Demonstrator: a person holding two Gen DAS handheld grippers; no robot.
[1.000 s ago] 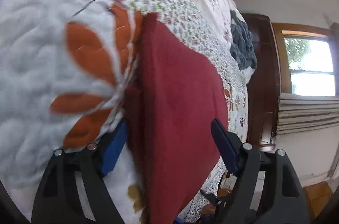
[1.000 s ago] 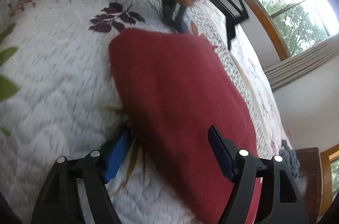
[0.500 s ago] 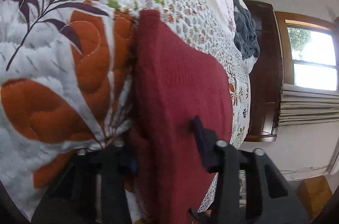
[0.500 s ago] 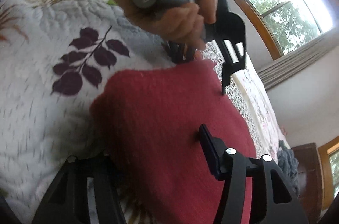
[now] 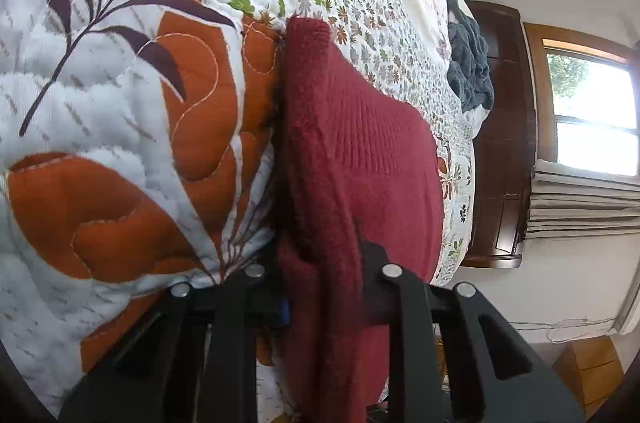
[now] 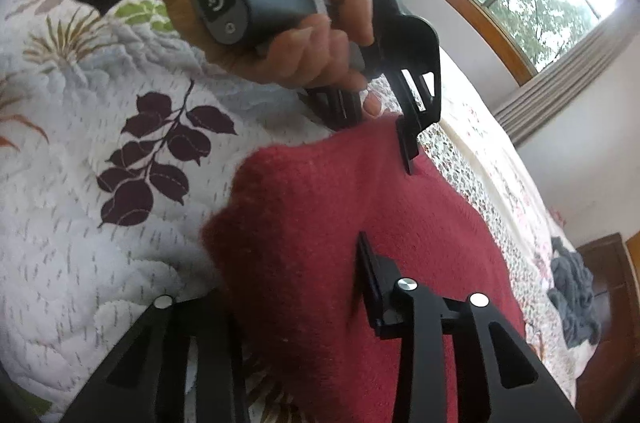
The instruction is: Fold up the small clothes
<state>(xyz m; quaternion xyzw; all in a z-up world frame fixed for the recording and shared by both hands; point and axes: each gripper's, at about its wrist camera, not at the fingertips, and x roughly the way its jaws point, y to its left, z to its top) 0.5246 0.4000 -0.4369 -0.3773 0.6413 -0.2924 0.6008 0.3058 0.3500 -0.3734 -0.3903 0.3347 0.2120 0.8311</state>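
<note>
Both the left tongs (image 5: 324, 287) and right tongs (image 6: 288, 287) pinch edges of the fuzzy maroon knit garment (image 5: 360, 151) lying on the quilted floral bedspread (image 5: 120, 103); only the right view shows the hand (image 6: 304, 35).

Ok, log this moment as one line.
left tongs: shut on red cloth edge | right tongs: shut on red cloth near corner | cloth: lying on quilt | fold: not yet done
</note>
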